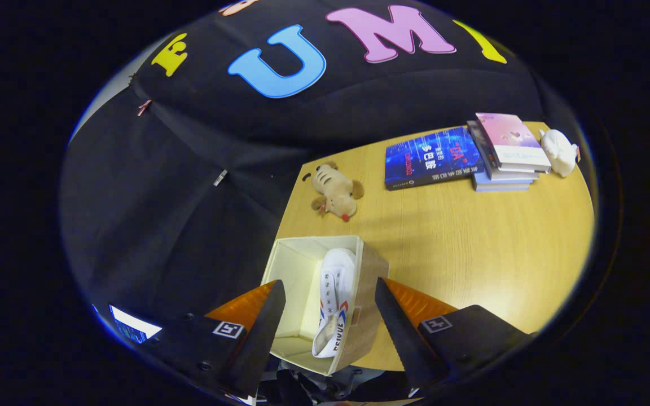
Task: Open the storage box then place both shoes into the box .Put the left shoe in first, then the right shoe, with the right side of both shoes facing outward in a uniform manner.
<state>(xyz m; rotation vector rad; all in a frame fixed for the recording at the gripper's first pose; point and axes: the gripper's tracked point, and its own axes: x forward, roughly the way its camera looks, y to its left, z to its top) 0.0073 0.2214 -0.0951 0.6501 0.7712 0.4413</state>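
An open beige storage box (371, 276) stands at the near left corner of the wooden table (471, 242). Inside it, against the right wall, one white canvas shoe (336, 296) with red and blue side stripes stands on edge, its laces facing the box's empty left half. My gripper (329, 290) hovers above the box, open, with its two dark fingers (268, 321) spread to either side of the shoe. Nothing is held between them.
A brown plush toy (335, 192) lies on the table beyond the box. Further back a blue book (433, 158) lies beside a stack of books (505, 152), with a white plush toy (559, 151) at the far right corner. A lit screen (133, 326) shows below left.
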